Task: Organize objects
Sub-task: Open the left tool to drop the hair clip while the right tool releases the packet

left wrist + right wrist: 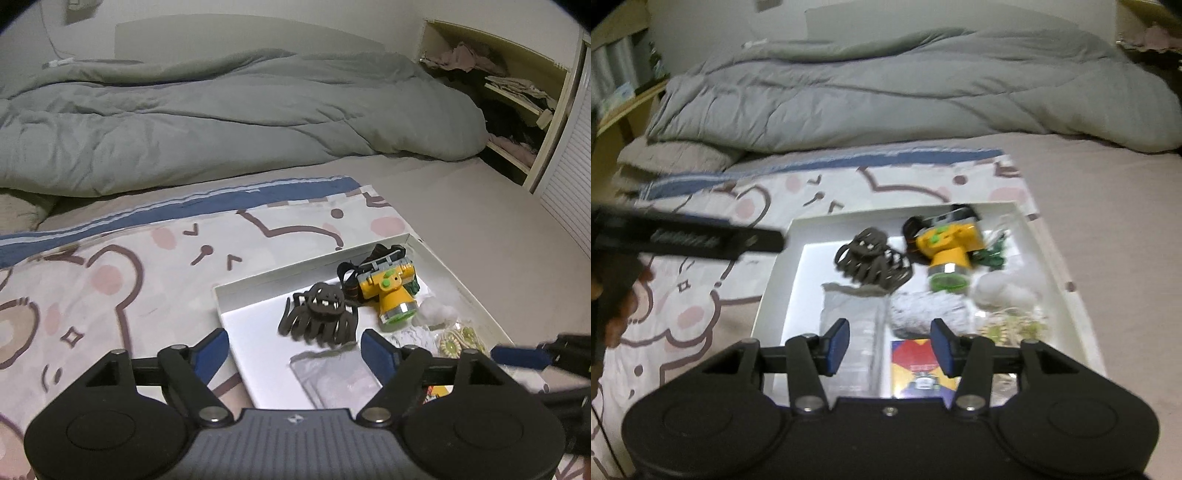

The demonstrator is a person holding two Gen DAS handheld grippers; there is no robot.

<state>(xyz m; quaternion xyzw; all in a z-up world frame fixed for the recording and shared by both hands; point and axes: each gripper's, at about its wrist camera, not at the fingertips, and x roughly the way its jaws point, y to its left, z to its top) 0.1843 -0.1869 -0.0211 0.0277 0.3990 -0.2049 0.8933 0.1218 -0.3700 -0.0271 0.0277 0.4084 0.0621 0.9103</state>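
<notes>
Left wrist view: the left gripper (295, 350) tilts steeply down over the near-left corner of the white tray (236, 291); its blue pads (380, 352) stand spread with nothing between them, one over the bear-print cloth (110, 280) at 9 o'clock, the other over the tray floor; just beyond the pads, at 12 o'clock, the brown hair claw (319, 319) lies on the tray, clear of both fingers; the yellow headlamp (388, 295) sits at about 1 o'clock from the claw, just beside it, its green lens facing the camera; a clear plastic pouch (332, 373) lies under the gripper at 6 o'clock from the claw; a blue-tipped finger of the right gripper (517, 356) enters from 3 o'clock.

In the right wrist view the right gripper (889, 347) also points steeply down above the tray's near edge, jaws parted and holding nothing; below the gap lie a colourful card (919, 369) and a white crumpled bundle (923, 314); the claw is at 11 o'clock, the headlamp at 1 o'clock (this view is blurred); a black finger of the left gripper crosses in from 9 o'clock with the person's hand (620, 306) behind it; a grey duvet (886, 92) fills the far bed.
</notes>
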